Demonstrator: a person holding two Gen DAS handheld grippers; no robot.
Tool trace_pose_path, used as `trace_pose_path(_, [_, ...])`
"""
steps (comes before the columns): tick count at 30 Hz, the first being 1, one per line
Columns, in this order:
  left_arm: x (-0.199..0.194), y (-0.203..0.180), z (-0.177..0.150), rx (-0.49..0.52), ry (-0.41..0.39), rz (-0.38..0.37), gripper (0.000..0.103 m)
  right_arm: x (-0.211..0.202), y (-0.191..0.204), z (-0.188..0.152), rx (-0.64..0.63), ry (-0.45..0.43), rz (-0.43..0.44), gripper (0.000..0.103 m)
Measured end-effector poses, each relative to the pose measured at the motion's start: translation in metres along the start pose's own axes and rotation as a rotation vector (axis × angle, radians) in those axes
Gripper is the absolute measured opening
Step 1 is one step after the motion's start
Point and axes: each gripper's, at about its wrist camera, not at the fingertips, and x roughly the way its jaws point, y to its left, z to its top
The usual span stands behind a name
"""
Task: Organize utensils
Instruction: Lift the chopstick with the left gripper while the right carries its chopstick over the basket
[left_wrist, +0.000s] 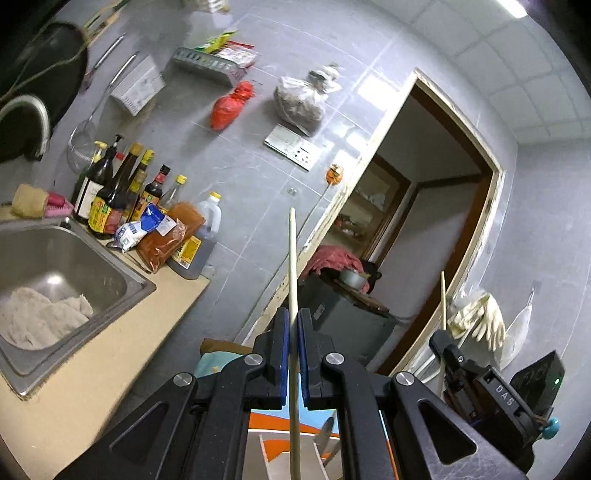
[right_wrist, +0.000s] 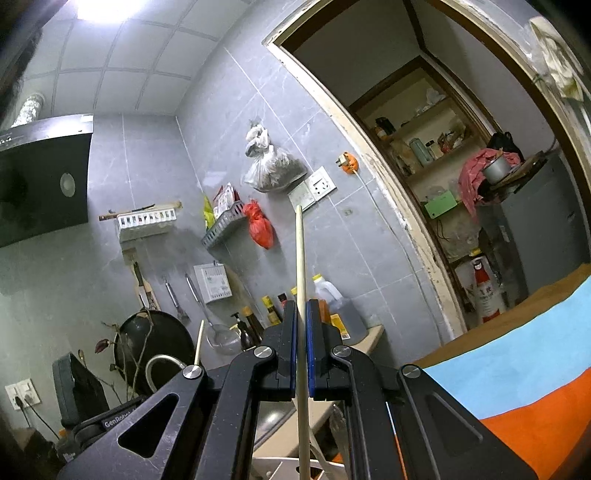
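Jaws of both grippers pinch chopsticks (left_wrist: 292, 266) (right_wrist: 300, 258) (lower ends cut off)

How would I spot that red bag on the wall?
Find the grey tiled wall left of the doorway. Below the grey basket shelf hangs the red bag, small and knotted on top. The bag beside it is clear, larger, and filled with something dark.

"DAS" on right tool (left_wrist: 443, 347) body; "GenRobot" on left tool (right_wrist: 199, 360) body; bottle labels unreadable.
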Motion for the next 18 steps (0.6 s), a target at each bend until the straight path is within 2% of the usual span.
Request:
trace_pose_path(9, [0.003, 0.029, -0.016, -0.037, -0.106, -0.002, 0.005, 0.004, -0.009, -0.031, 0.023, -0.073, -0.005, 0.004])
trace_pose_path(14, [0.004, 0.028, -0.022, -0.012, -0.145, 0.007, 0.005, 0.009, -0.009, -0.040, 0.003, -0.074, -0.034, 0.004])
trace_pose_path(18, [0.004, 0.026, -0.028, 0.000, -0.162, 0.010, 0.005, 0.008, -0.007, -0.042, -0.017, -0.117, -0.052, 0.004])
